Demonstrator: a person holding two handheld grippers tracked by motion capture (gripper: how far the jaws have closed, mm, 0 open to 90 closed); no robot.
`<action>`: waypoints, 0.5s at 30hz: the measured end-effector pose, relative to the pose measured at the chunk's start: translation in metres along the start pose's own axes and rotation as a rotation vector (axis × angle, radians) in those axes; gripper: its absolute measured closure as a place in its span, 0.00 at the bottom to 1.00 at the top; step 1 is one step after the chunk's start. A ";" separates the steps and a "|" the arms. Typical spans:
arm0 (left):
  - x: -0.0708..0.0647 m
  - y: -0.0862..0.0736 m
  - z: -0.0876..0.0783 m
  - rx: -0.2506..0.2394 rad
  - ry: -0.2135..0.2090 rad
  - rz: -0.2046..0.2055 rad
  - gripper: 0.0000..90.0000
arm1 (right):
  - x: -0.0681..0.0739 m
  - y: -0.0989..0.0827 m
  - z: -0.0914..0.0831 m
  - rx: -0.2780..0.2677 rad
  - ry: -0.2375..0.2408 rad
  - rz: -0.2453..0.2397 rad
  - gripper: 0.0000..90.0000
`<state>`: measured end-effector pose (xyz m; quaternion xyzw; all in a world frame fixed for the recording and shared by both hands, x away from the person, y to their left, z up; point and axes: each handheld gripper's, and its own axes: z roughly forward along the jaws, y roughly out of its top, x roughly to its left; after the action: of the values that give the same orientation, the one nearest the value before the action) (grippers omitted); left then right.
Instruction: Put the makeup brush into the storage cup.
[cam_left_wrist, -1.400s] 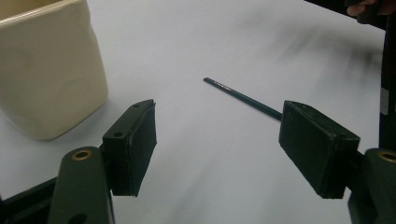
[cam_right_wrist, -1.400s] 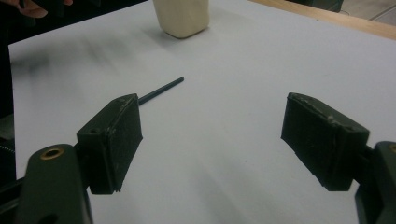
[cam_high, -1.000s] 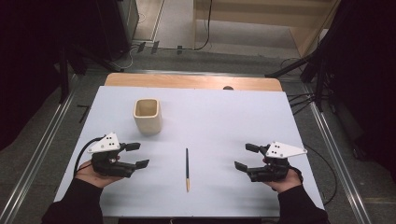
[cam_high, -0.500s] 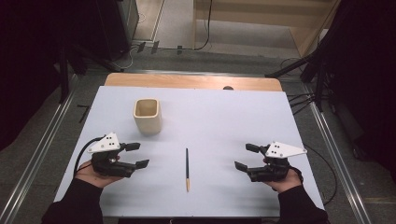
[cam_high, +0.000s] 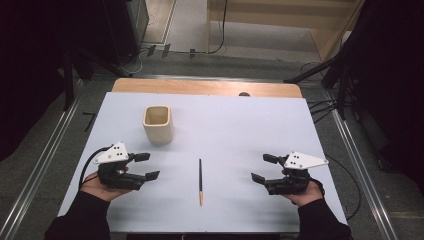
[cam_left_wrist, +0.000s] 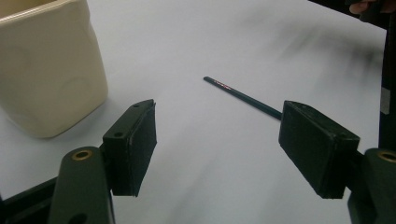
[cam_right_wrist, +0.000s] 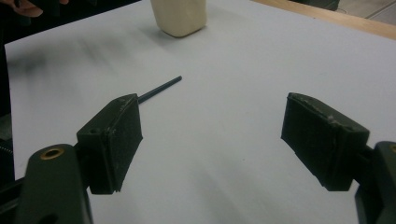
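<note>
We're working over a white table (cam_high: 280, 125) w/ a wooden strip along its far edge. On it, far-left of centre, stands a cream cup (cam_high: 158, 124), squarish w/ rounded corners, upright, mouth up and apparently empty. The left gripper (cam_high: 146, 166) sits near the table's left front, the right gripper (cam_high: 261, 168) near the right front, both held low, jaws pointing inward toward each other. Both are released: jaws spread wide, nothing between the pads, as both gripper views confirm. Smallest item is a dark pencil (cam_high: 200, 181), lying flat near the front edge, roughly midway between the grippers, well apart from each; its pale end points at us, its dark end away. It lies nearer us than the cup and to the cup's right, not touching it.

We judge the job is pencil into cup, and we're at the approach, nothing grasped yet. To do it well: bring one gripper over the pencil's middle, turn it so the jaws straddle the shaft crosswise, not along it. Come down till the pads nearly touch the table, then close squarely; a thin round shaft may roll or skid out if pinched off-centre. Lift level, then tip it upright over the cup mouth before letting go. The other gripper could steady the cup, since it may tip.
</note>
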<state>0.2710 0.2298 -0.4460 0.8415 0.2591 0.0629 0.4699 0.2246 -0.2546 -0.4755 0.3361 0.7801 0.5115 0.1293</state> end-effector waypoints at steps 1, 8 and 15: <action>0.000 0.000 0.000 0.000 0.000 0.000 0.31 | 0.000 0.000 0.000 0.000 0.000 0.000 0.24; 0.000 0.000 0.001 0.003 0.002 -0.001 0.31 | 0.000 0.004 -0.001 -0.008 -0.009 -0.005 0.24; -0.001 0.001 0.002 0.007 -0.003 0.002 0.31 | 0.001 0.005 0.001 0.009 -0.020 -0.002 0.24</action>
<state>0.2715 0.2269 -0.4463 0.8436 0.2579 0.0610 0.4671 0.2267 -0.2522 -0.4717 0.3409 0.7815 0.5046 0.1361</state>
